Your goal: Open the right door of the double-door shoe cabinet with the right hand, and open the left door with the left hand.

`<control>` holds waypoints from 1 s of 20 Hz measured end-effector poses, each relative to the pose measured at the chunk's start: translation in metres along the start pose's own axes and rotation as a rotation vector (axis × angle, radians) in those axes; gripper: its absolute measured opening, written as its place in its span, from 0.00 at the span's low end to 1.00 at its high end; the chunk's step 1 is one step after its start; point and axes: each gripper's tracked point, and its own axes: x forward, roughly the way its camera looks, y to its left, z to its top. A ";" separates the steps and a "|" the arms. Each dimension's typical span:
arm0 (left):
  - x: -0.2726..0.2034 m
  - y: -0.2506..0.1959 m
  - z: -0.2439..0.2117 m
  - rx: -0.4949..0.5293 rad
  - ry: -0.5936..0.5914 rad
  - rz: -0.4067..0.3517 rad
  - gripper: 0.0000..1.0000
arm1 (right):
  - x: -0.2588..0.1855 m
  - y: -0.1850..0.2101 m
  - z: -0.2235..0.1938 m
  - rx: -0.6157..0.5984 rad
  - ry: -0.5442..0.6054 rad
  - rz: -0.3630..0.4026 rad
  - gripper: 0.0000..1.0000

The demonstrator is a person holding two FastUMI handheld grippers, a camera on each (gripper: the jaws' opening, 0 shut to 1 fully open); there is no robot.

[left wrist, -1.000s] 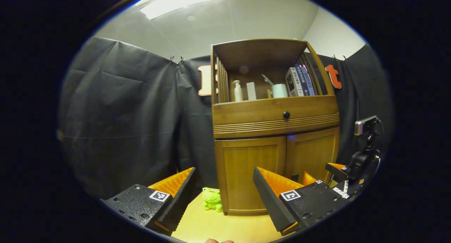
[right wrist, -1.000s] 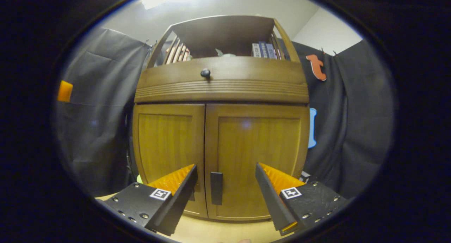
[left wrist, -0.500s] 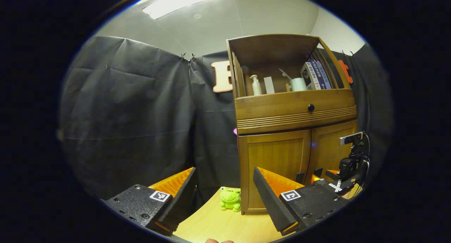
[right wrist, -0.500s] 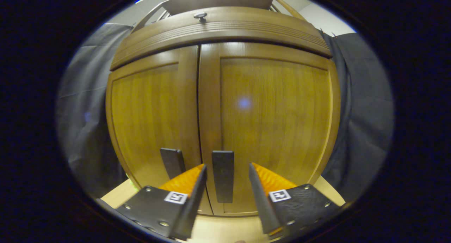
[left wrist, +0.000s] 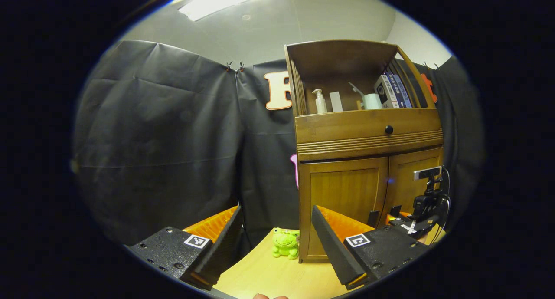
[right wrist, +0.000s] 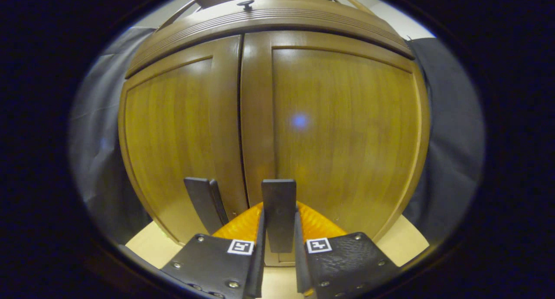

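Note:
The wooden shoe cabinet (left wrist: 368, 134) stands on the table with both lower doors closed. In the right gripper view, the right door (right wrist: 347, 125) and the left door (right wrist: 169, 134) meet at a centre seam, each with a dark vertical handle. My right gripper (right wrist: 279, 208) is shut on the right door's handle (right wrist: 279, 192), one finger pressing each side. The left door's handle (right wrist: 204, 201) stands free beside it. In the left gripper view, my left gripper (left wrist: 275, 210) is open and holds nothing, well back from the cabinet and to its left. The right gripper (left wrist: 414, 224) shows at the doors' lower edge.
A green frog toy (left wrist: 285, 243) sits on the light wooden table (left wrist: 269, 275) by the cabinet's left front corner. Above the doors is a drawer with a dark knob (left wrist: 389, 129). An open shelf holds a pump bottle (left wrist: 320, 102), a cup and books. Black cloth hangs behind.
My right gripper went in to the right door and shut on its handle. My left gripper's view swung left, so the cabinet sits farther right in it; it stays open.

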 end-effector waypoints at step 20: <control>-0.007 -0.074 -0.001 -0.064 0.020 -0.146 0.98 | -0.048 -0.013 0.033 -0.013 0.007 0.136 0.22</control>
